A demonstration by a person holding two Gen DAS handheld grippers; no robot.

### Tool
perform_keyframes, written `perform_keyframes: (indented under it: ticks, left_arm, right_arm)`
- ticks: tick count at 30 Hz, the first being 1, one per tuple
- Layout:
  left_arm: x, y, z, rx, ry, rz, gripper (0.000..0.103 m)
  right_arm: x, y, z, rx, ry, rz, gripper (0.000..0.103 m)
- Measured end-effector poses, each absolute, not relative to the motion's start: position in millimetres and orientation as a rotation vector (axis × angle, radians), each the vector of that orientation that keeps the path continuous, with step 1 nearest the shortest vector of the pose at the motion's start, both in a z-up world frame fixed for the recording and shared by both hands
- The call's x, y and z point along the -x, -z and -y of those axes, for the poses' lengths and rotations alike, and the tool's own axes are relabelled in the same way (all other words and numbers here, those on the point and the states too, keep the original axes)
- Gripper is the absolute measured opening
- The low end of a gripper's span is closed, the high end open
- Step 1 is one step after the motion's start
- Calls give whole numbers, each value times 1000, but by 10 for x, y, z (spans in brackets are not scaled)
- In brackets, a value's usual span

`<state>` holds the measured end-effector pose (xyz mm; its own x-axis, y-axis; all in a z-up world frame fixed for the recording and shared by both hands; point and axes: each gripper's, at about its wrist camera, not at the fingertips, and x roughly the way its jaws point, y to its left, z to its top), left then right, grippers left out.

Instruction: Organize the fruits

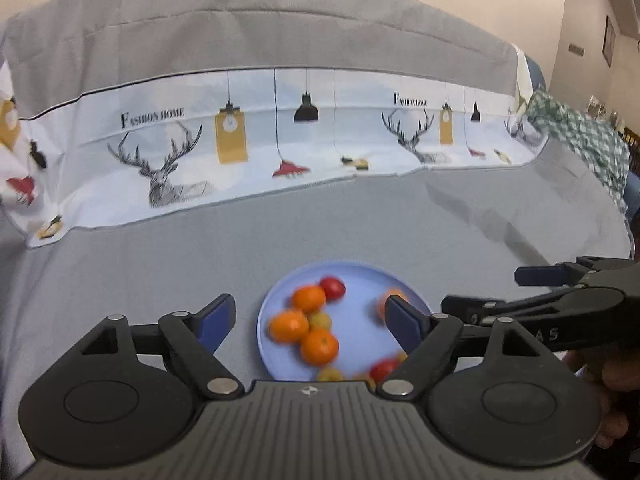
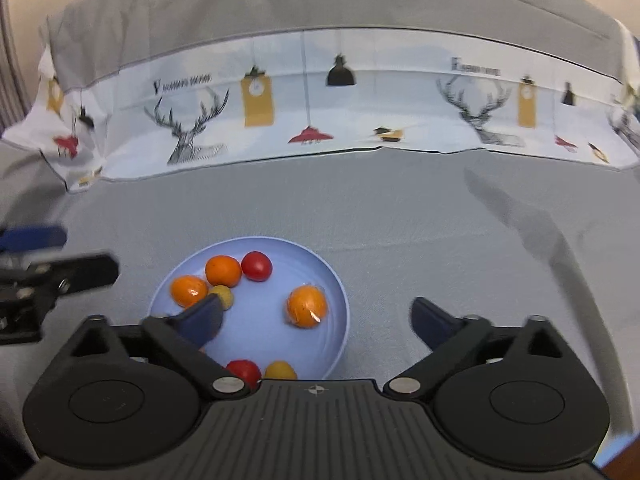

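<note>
A light-blue plate [image 1: 352, 266] [image 2: 320, 264] on the grey cloth holds several fruits. Among them are oranges [image 1: 319, 346] [image 2: 223, 270], one film-wrapped orange [image 2: 307, 306], red tomatoes [image 1: 333, 287] [image 2: 257, 266] and small yellow fruits [image 1: 320, 320] [image 2: 280, 370]. My left gripper [image 1: 309, 306] hovers over the plate's left side, open, with nothing held. My right gripper [image 2: 316, 306] hovers over the plate's right side, open wide and empty; the wrapped orange lies on the plate below it. Each gripper shows in the other's view, the right gripper [image 1: 496, 290] at the right edge and the left gripper [image 2: 72, 252] at the left edge.
Grey cloth [image 2: 400, 220] covers the surface around the plate. A printed fabric band [image 1: 280, 140] with deer and lamps rises behind it. A green checked cloth [image 1: 576, 136] lies at the far right. A hand [image 1: 612, 380] shows at the right edge.
</note>
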<state>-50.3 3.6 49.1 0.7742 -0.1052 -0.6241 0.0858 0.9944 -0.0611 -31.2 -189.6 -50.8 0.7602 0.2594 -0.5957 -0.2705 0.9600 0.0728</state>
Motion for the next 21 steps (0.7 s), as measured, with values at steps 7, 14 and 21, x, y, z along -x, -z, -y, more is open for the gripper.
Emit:
perform_keyframes:
  ticks: [7,14,21]
  left_arm:
    - [775,-183,50,50,49,-817,103]
    - [601,67,27,-13,-27,-872,103]
    - [521,91,-101,62,-78,-895,103]
  right_arm:
    - [803,563,1929,8,-242,-594,102]
    - [801,842,1890,-80,-157,-623,102]
    - [652,938,1851,-89,-111,-674,102]
